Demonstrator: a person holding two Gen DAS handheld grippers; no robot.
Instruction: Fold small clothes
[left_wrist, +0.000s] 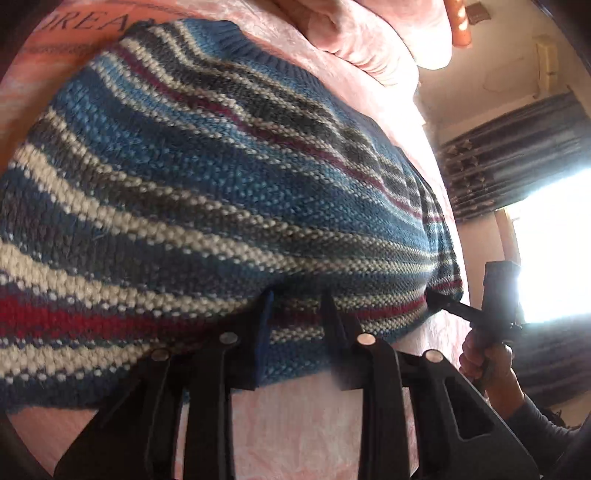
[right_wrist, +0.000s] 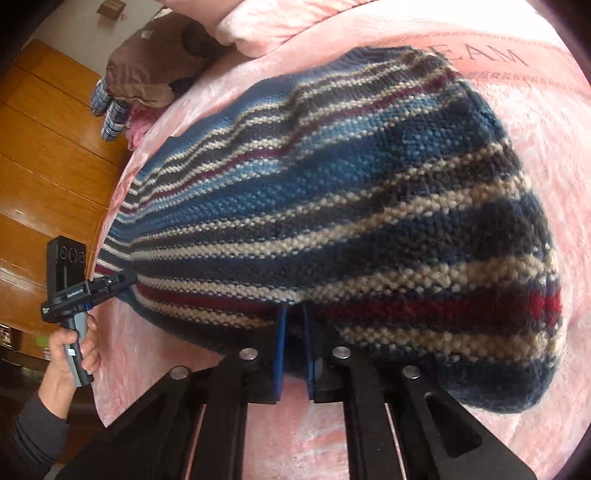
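Pink bedding (right_wrist: 369, 435) covers the bed under your work, with a heaped pink quilt (right_wrist: 280, 22) at the far side and a brown cushion (right_wrist: 147, 70) beside checked cloth (right_wrist: 110, 110) at the far left. Wooden floor (right_wrist: 44, 147) runs along the left of the bed; dark curtains (left_wrist: 517, 147) and a bright window (left_wrist: 554, 240) stand to the right. Printed letters on the bedding read "EAM" in the right wrist view, with the rest of the word hidden by the knit.

Your striped sweater (left_wrist: 221, 184) lies spread on the bedding, reaching away from you. Your left gripper (left_wrist: 295, 306) has its fingers apart around the near hem; your right gripper (right_wrist: 293, 321) has its jaws nearly together, pinching the near edge. A small label on the left gripper's body is too small to read.
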